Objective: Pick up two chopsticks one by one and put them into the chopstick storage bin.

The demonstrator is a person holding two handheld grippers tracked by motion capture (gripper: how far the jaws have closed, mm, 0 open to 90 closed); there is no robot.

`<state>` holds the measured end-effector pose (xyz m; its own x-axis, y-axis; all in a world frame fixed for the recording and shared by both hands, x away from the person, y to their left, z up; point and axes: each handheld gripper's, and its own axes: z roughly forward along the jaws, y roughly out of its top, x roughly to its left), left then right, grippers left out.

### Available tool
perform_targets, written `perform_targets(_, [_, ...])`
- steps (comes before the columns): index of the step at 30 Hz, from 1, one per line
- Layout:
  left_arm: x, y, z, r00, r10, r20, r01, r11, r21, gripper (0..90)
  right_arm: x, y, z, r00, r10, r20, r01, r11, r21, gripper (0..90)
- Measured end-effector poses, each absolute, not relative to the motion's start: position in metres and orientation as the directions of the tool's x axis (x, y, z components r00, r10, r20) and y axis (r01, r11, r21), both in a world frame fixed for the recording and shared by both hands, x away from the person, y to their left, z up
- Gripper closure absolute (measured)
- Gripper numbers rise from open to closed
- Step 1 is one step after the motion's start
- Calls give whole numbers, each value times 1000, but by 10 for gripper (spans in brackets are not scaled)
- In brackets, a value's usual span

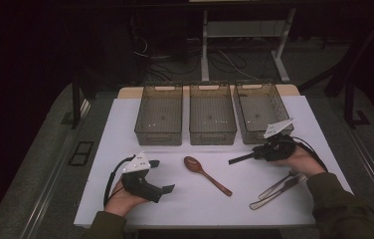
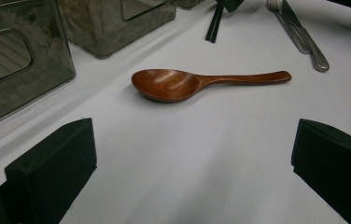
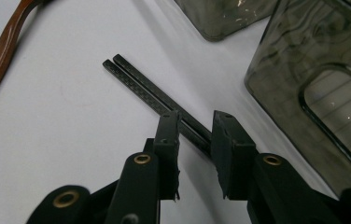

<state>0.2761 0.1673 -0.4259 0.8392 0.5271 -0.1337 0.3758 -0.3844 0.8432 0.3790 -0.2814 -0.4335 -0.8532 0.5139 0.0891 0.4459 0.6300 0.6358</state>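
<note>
Black chopsticks (image 3: pixel 157 100) lie between our right gripper's (image 3: pixel 196 135) jaws, which stand a little apart, a gap showing beside the sticks; they rest flat on the white table (image 1: pixel 125 129). Our right hand (image 1: pixel 302 160) lies low, pointing left, just before the right-most grey bin (image 1: pixel 262 107). Our left gripper (image 1: pixel 161 175) sits wide apart, holding nothing, facing the wooden spoon (image 2: pixel 187 83). Metal cutlery (image 1: pixel 277 190) lies beside our right wrist.

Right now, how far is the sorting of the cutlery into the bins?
Nothing is sorted: the three bins look empty. In hand: the right gripper straddles the black chopsticks, jaws apart. Left: wooden spoon and metal cutlery lie on the table; the left gripper waits open.
</note>
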Motion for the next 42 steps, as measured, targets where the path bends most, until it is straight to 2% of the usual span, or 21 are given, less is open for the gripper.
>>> perform_targets(18, [276,167,-427,840,526,-133,377,-388,841,0,382,-283,-441,-879,476,41,395,675,623,711])
perform_targets(33, [276,167,-427,842,523,-134,377,-391,840,0,380,-286,-444,-894,444,53,379,689,618,720])
perform_targets(42, [276,167,-427,844,520,-132,375,-395,839,0,378,-286,-442,-915,400,46,346,723,598,760])
